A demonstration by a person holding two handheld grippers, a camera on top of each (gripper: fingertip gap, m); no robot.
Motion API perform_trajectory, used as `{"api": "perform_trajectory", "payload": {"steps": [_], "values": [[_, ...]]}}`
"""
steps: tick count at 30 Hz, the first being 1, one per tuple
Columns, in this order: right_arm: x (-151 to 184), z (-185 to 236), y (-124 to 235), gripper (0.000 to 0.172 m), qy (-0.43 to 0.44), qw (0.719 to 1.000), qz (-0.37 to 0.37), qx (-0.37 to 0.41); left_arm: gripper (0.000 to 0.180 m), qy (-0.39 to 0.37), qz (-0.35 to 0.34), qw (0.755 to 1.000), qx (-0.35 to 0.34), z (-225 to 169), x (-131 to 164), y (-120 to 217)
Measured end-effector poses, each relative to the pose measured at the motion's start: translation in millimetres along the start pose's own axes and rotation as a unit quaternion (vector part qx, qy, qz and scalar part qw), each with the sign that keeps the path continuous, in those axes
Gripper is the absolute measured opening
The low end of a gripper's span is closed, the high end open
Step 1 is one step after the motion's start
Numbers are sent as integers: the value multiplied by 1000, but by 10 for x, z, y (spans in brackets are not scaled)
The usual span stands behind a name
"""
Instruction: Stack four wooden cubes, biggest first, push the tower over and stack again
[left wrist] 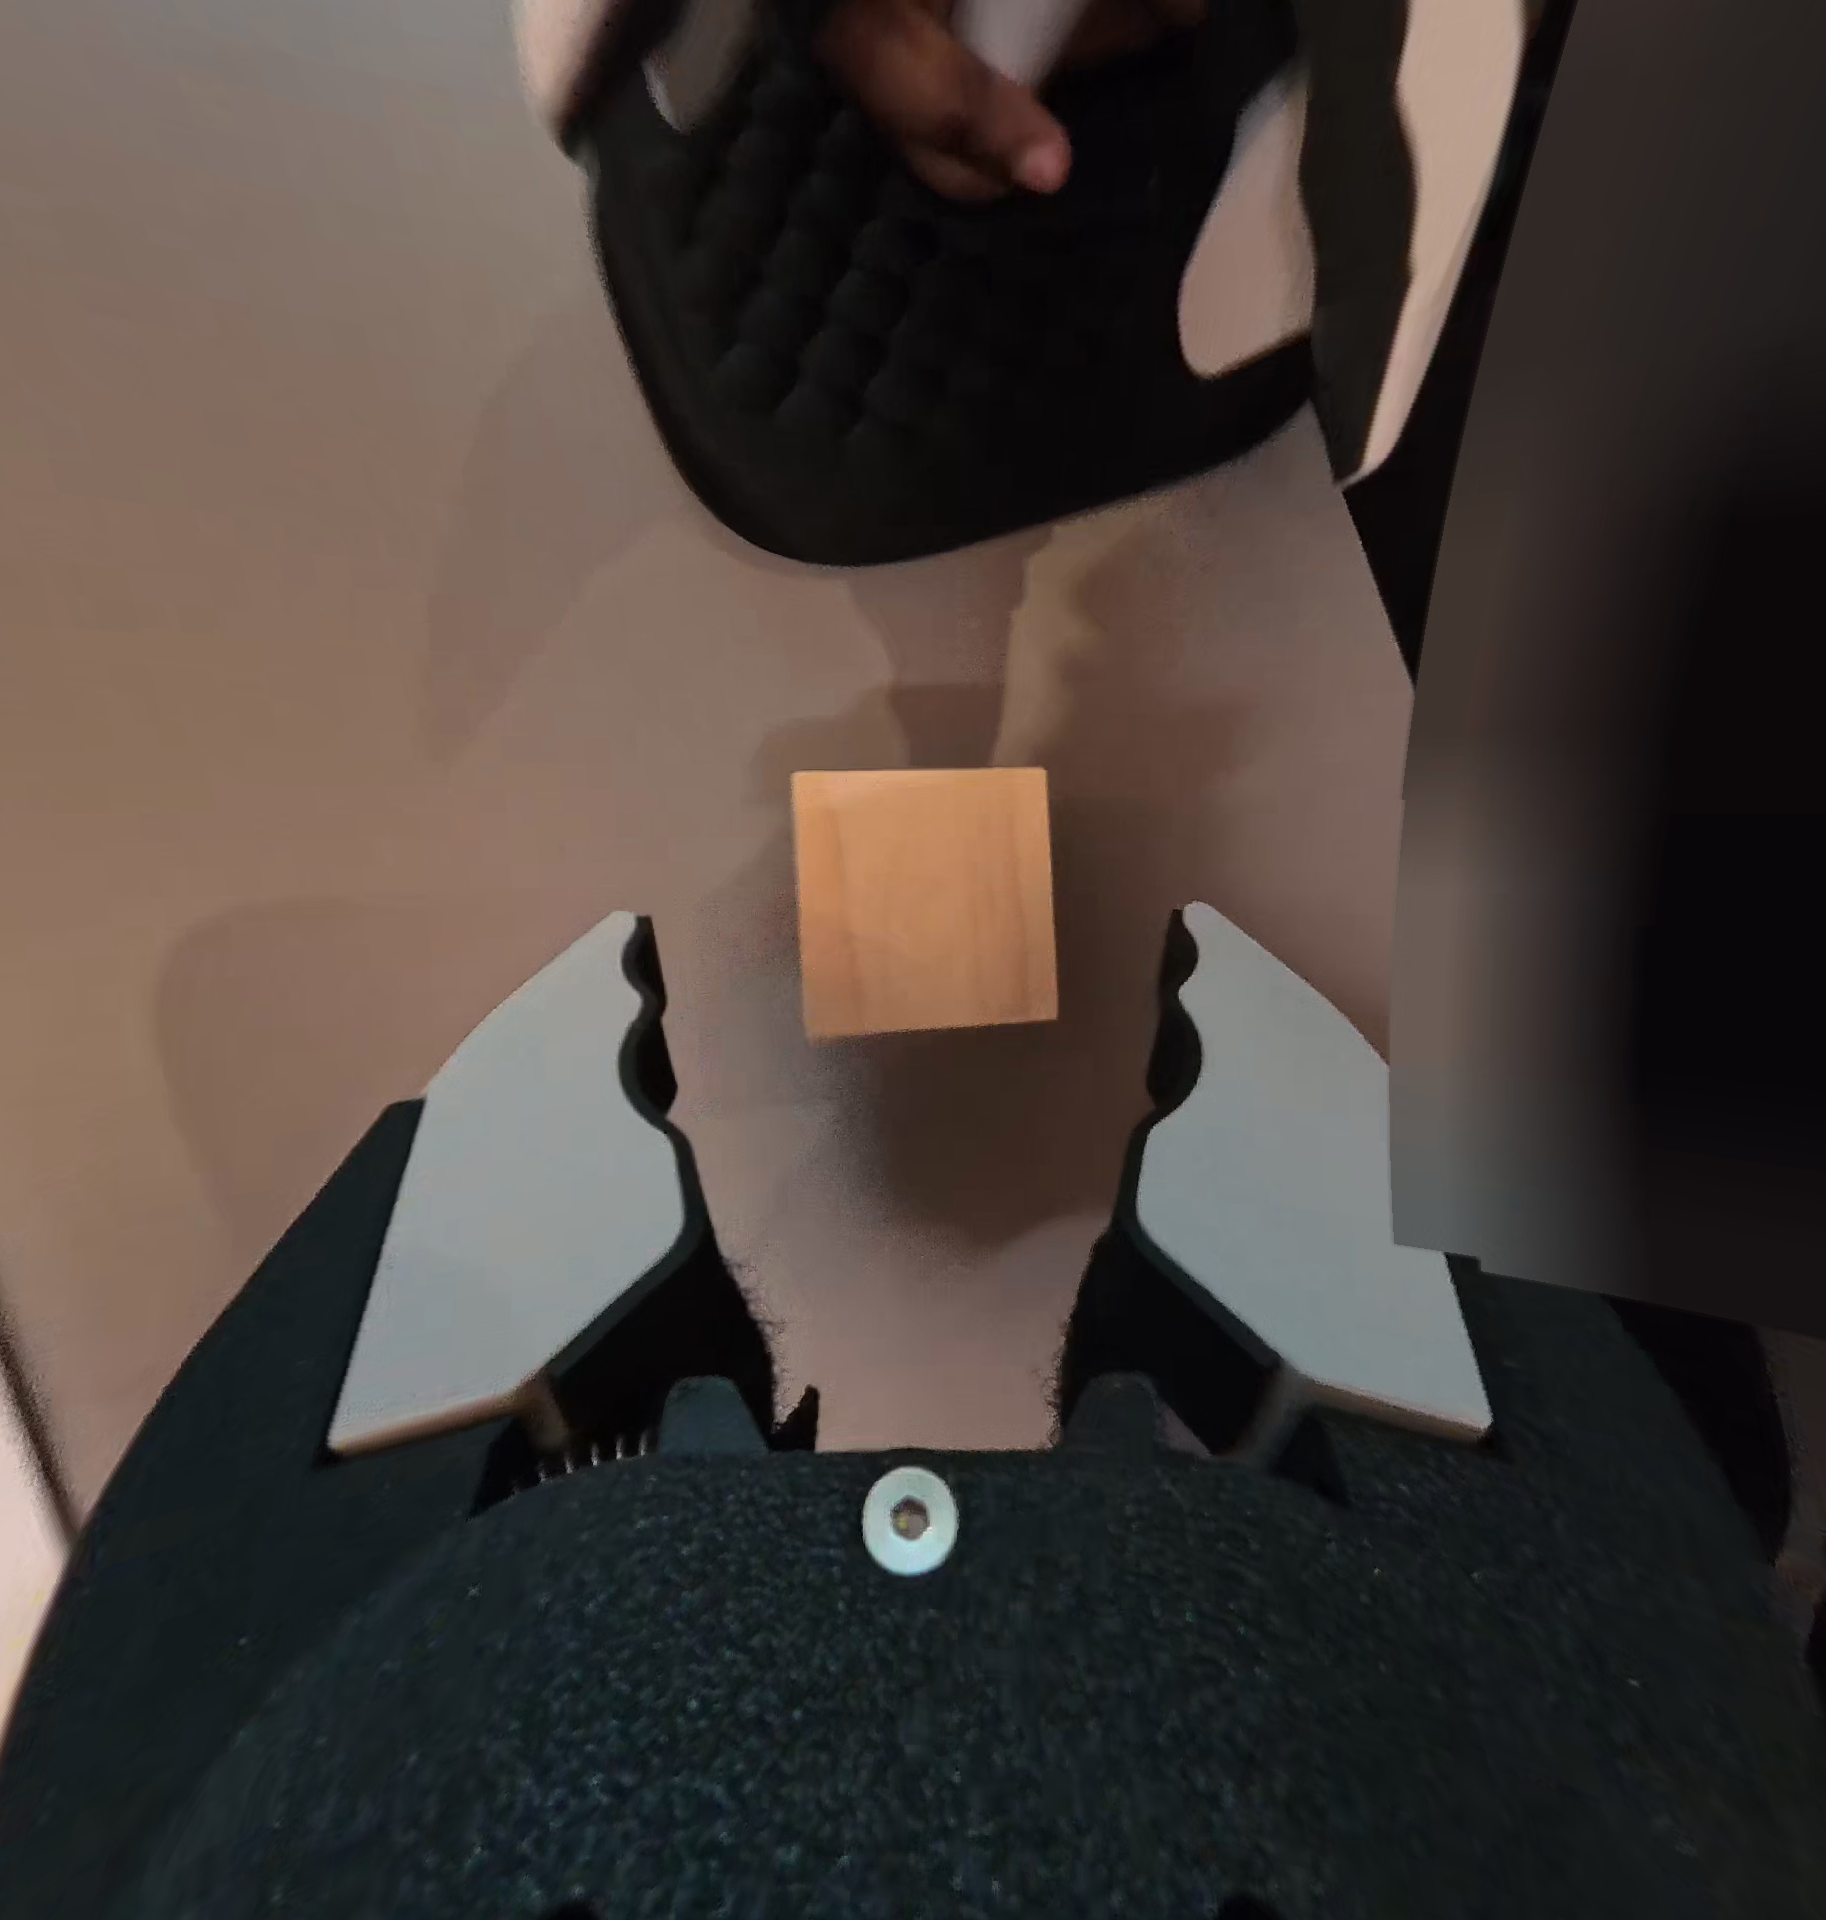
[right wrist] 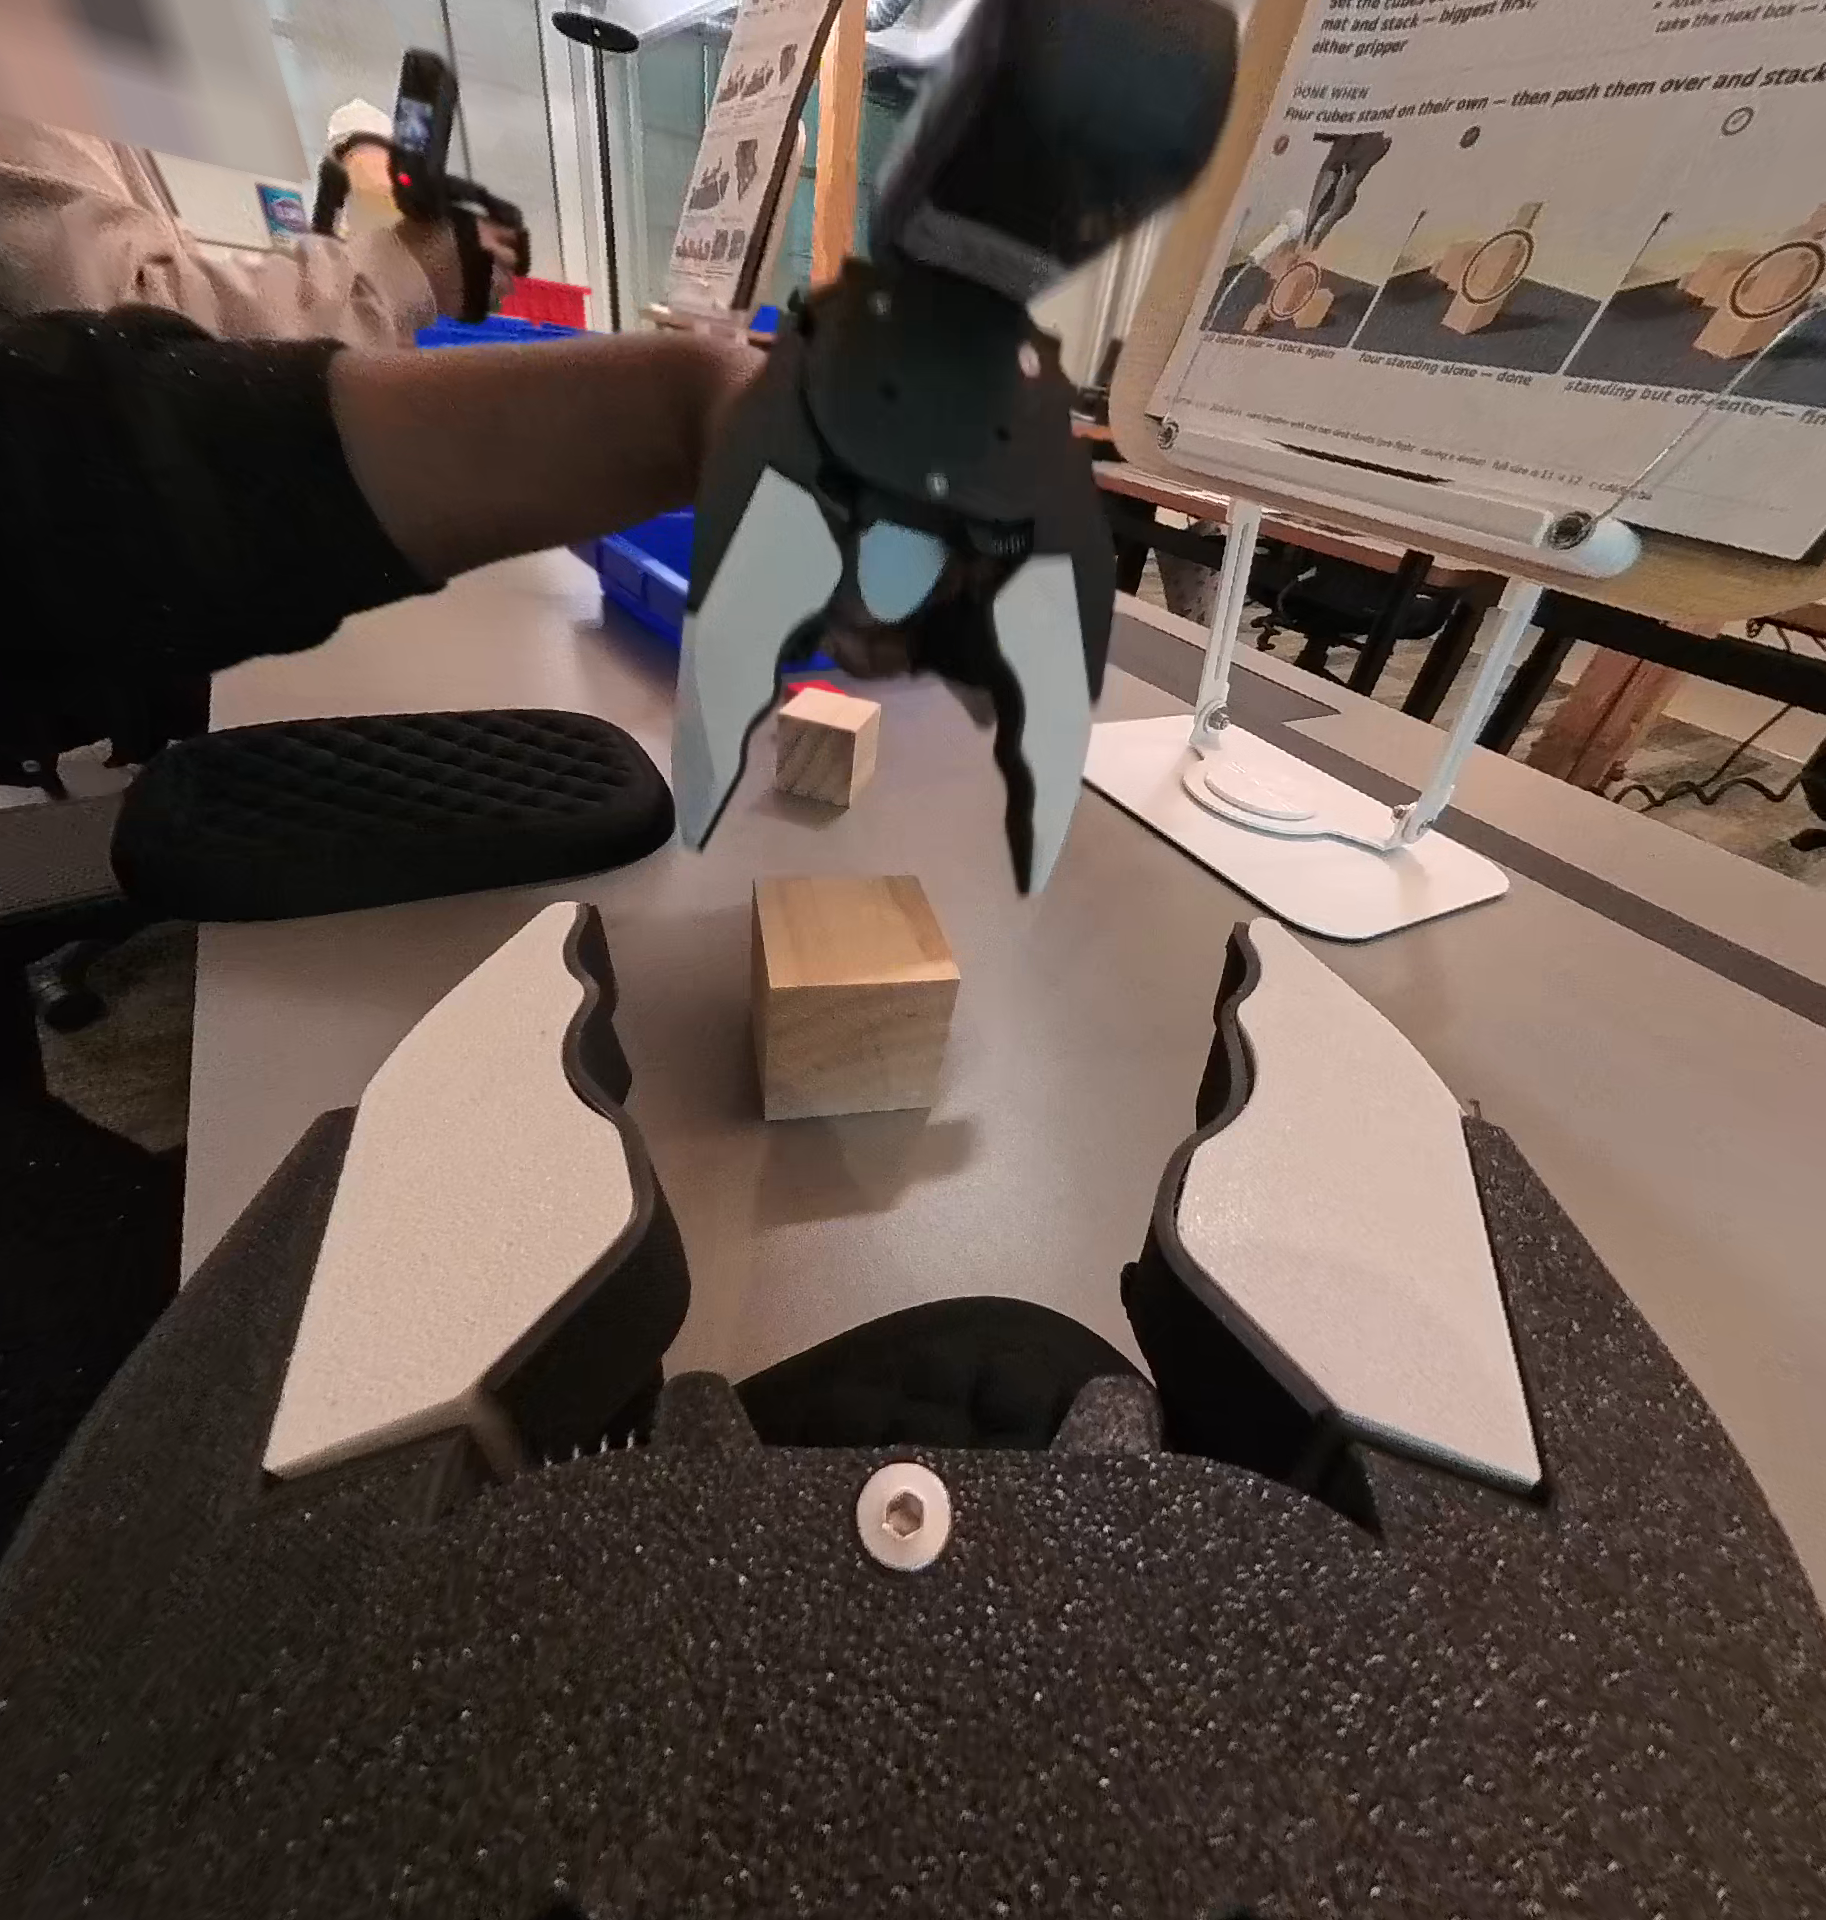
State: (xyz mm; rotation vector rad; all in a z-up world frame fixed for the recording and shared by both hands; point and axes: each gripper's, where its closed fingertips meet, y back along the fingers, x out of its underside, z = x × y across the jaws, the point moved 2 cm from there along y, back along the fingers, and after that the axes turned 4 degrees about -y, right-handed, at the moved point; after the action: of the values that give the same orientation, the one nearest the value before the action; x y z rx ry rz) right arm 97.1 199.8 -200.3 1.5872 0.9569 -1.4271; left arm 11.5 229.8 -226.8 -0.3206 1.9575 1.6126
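The left gripper hangs spread above the wooden cube, not touching it. The right gripper is spread too, near the cube, which stands on the grey table.

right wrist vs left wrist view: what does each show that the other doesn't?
Right only: a second, smaller cube farther back, a white stand bearing an instruction board, blue bins, and the left gripper seen from outside, jaws open above the near cube.
Left only: that cube from straight above.
Both: near cube, table, black cushion, open jaws.
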Motion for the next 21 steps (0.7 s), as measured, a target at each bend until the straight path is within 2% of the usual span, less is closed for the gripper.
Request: {"api": "perform_trajectory", "payload": {"steps": [3, 5, 7, 8, 10, 14, 16, 21], "values": [[-2, -2, 1, 108, 0, 1000, -1, 1, 88, 80, -9, 986, -148, 177, 85, 482], [1, -1, -3, 108, 1, 1000, 1, 1, 91, 172, 13, 943, -284, 303, 342, 889], [5, 1, -7, 108, 2, 1000, 3, 1, 85, 247, 28, 901, -354, 244, 615, 1180], [6, 2, -9, 108, 3, 1000, 4, 1, 83, 267, 28, 893, -362, 180, 713, 1248], [9, 8, -13, 107, 6, 1000, 5, 2, 80, 288, 29, 893, -345, 44, 880, 1264], [23, 21, -28, 107, 14, 1000, 12, 3, 80, 352, 77, 880, -310, -81, 1304, 1111], [29, 25, -34, 106, 17, 1000, 15, 4, 85, 378, 83, 874, -294, -79, 1439, 992], [24, 21, -30, 105, 16, 1000, 13, 4, 81, 398, 103, 869, -276, -10, 1642, 813]]}}
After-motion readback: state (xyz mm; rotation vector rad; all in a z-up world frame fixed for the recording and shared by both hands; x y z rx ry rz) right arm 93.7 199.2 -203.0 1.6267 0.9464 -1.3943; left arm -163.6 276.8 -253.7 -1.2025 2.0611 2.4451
